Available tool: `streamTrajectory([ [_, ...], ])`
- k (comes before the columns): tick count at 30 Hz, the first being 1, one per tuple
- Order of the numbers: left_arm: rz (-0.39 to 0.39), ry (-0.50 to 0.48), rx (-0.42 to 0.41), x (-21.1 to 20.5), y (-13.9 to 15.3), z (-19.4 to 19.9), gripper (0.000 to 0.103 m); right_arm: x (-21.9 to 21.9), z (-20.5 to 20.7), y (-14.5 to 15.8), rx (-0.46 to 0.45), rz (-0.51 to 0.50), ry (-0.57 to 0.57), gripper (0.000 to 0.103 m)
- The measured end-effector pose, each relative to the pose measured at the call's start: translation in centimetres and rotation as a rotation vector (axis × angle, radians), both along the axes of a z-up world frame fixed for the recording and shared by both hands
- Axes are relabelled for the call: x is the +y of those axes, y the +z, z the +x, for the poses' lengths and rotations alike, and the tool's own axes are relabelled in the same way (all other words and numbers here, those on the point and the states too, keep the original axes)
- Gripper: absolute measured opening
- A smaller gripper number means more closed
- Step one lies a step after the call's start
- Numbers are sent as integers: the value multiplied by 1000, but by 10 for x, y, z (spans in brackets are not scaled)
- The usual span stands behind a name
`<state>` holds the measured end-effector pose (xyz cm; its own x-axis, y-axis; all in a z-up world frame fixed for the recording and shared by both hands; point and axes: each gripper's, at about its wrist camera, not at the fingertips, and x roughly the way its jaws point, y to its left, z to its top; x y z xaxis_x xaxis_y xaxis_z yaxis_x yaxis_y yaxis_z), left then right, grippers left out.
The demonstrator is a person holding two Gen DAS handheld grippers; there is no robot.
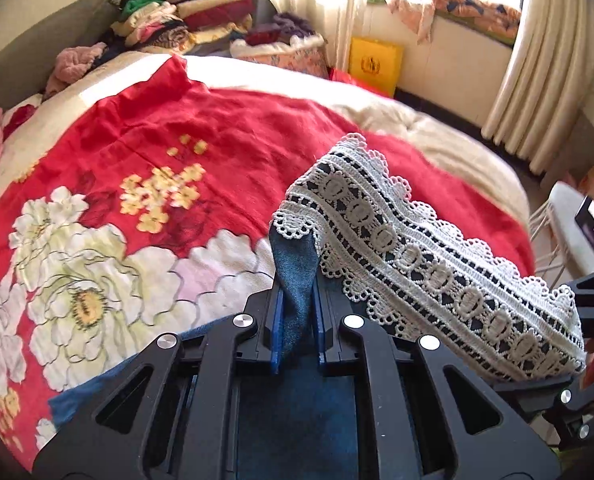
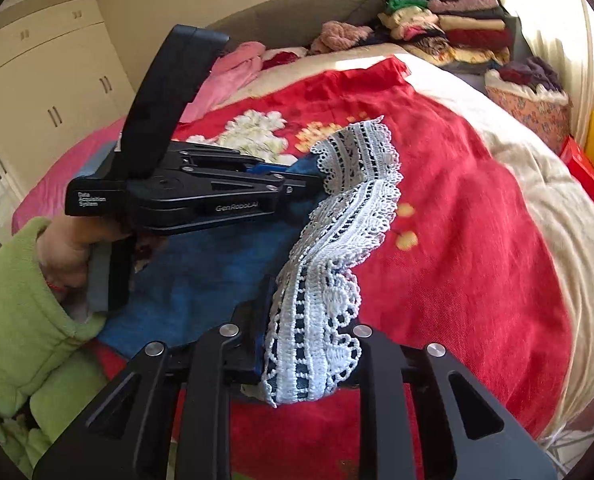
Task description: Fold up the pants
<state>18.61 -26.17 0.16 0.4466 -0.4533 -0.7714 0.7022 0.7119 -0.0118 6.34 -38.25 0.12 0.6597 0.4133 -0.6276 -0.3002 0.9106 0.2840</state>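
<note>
Pinching the blue pants (image 1: 295,268) above the red floral bedspread (image 1: 225,128), the left gripper (image 1: 297,320) clamped denim while the right gripper (image 2: 309,344) clamped their lace hem (image 2: 337,200). A floral basket (image 2: 537,112) held purple clothes (image 2: 531,72). Only the right view showed a green sleeve (image 2: 21,312).

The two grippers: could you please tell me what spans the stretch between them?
The pants' white lace hem spans it, running from the left gripper to the right gripper, blue denim behind; clearest in the right wrist view.
</note>
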Motion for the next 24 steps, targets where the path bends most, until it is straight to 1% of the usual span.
streamTrajectory([
  [5,-89,66,-21,45,25,-4,6,35,-1,29,-66,-22,86,20],
  [8,-107,116,-15,72,27,-5,6,63,4,35,-72,-31,142,20],
  [10,-106,163,-2,93,21,-4,8,84,7,34,-62,-41,182,20],
  [12,-110,216,33,114,10,-5,10,107,8,29,-50,-54,226,20],
  [16,-136,310,75,156,-1,-10,17,144,8,21,-29,-95,286,20],
  [18,-165,365,88,179,-1,-16,22,160,4,20,-33,-127,309,20],
  [21,-227,465,94,220,3,-25,23,183,-1,17,-39,-163,352,20],
  [24,-300,581,117,265,4,-33,23,207,-9,10,-21,-191,416,26],
])
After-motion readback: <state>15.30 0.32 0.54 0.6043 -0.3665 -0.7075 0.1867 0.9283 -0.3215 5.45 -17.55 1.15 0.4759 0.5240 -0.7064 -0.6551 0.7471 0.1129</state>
